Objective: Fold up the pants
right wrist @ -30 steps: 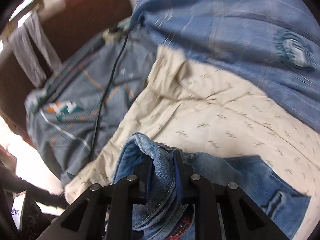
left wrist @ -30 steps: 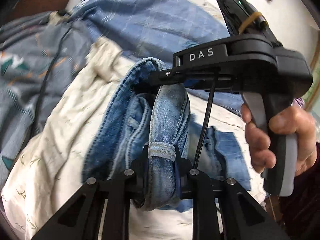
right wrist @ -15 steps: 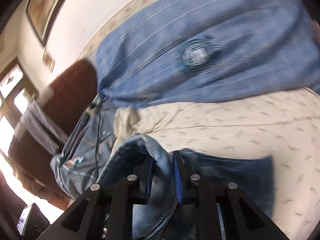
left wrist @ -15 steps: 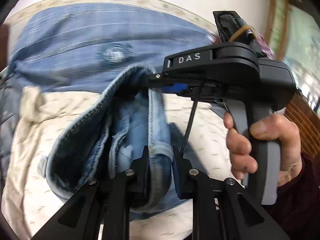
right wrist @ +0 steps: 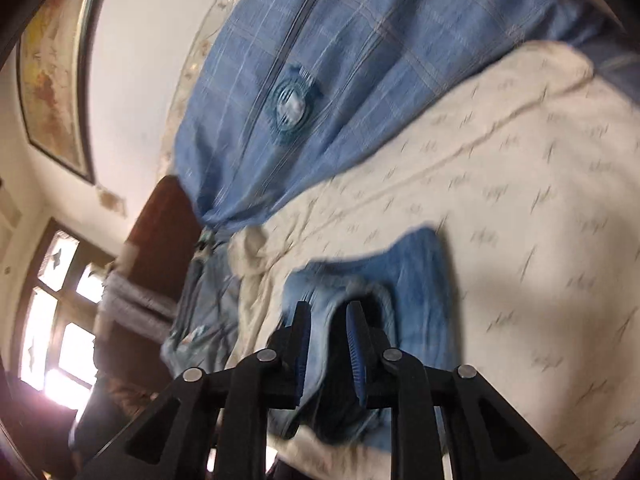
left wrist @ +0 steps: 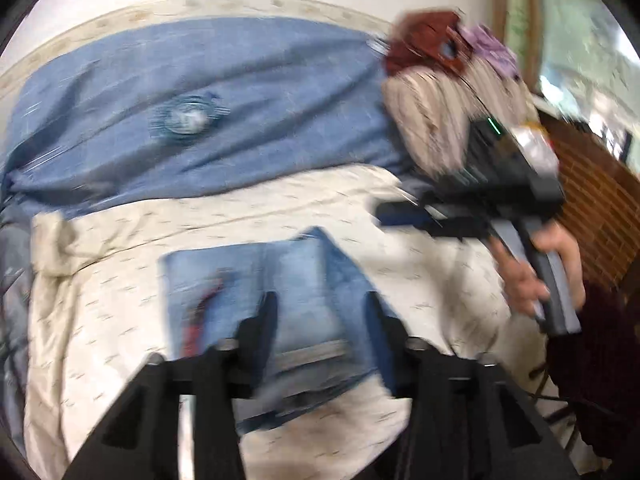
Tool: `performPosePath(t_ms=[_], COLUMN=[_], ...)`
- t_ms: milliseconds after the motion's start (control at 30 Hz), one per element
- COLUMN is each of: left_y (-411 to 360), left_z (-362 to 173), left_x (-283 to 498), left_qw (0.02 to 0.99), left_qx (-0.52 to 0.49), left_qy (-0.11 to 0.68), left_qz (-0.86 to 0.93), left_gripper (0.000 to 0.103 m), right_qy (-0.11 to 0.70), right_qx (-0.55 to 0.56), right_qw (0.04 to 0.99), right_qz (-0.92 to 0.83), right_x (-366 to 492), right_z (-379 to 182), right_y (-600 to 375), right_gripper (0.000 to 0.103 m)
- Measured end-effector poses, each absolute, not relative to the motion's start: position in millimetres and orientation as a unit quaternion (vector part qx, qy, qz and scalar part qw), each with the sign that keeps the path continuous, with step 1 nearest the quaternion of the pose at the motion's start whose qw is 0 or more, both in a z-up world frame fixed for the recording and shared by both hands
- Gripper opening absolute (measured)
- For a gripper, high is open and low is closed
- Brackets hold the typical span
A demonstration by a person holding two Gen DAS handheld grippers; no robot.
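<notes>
Left black two-finger gripper (left wrist: 320, 320) has just been opening, jaws apart over the folded light-blue denim pants (left wrist: 248, 280), nothing clamped. The pants lie flat on the cream patterned bedspread (left wrist: 100, 320) at lower centre, long axis left-right. Right black gripper (right wrist: 326, 344), jaws narrow and just eased, has a denim fold between its pads; the left is nearer the stack.

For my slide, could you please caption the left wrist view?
Open left gripper above folded blue denim jeans on cream patterned bedsheet.
</notes>
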State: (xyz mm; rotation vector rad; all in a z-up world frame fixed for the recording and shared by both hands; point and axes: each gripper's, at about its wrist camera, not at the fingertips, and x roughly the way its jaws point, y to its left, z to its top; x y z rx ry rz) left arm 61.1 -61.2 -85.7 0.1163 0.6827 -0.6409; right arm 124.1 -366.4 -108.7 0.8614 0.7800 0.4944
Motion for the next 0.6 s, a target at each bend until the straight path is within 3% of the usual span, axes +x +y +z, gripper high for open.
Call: performPosePath(t_ms=[67, 100, 133, 400, 600], left_y=[-30.9, -19.8, -8.2, 19.6, 12.7], left_z=[-86.2, -88.4, -94.0, -160.5, -175.8], left_x=[68.2, 72.5, 80.8, 117.9, 116.7], left_qw=[0.904, 0.906, 0.906, 0.885, 0.874], left_qx=[0.035, 0.024, 0.01, -0.024, -0.046], left_qy=[0.333, 0.343, 0.353, 0.429, 0.437], left_qz=[-0.267, -0.247, -0.232, -0.181, -0.208], left_gripper=[0.056, 0.056, 0.056, 0.056, 0.056], right_qy=[0.372, 0.374, 0.373, 0.413, 0.459], right_qx=[0.42, 0.425, 0.426, 0.45, 0.459], right_qw=[0.79, 0.787, 0.788, 0.76, 0.733], right_qz=[0.246, 0.246, 0.239, 0.223, 0.205], right_x=[118.6, 116.8, 115.1, 125.9, 135.5], right_z=[-119.7, -124.8, -129.0, -161.6, -185.5], right_y=[-359.5, -356.6, -352.9, -325.4, -304.1], right_gripper=[0.043, 0.068, 0.076, 0.076, 0.077])
